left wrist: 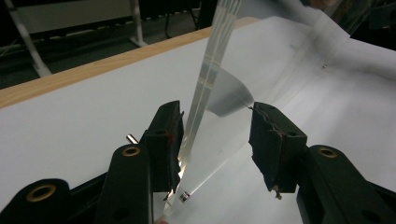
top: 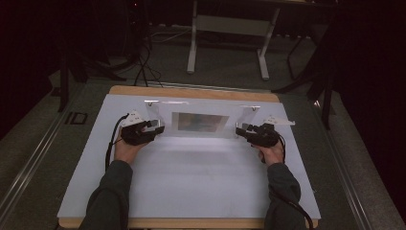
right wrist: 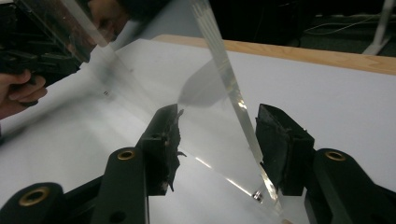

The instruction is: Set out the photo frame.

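A clear acrylic display stand (top: 198, 135) with a dark picture (top: 198, 122) in its middle stands at the far part of the white board (top: 191, 177). My left gripper (top: 155, 128) is at the stand's left end and my right gripper (top: 241, 128) at its right end. In the left gripper view the stand's clear edge (left wrist: 210, 70) runs down between the jaws of the left gripper (left wrist: 215, 140), close against the left jaw, with a wide gap to the other. In the right gripper view the clear edge (right wrist: 224, 65) lies near the right jaw of the right gripper (right wrist: 217, 144).
The white board lies on a wooden table (top: 191, 92). Beyond the table's far edge are a white desk frame (top: 227, 24), cables on the floor (top: 143, 62) and dark furniture. The person's other hand (right wrist: 18, 93) appears at the left of the right gripper view.
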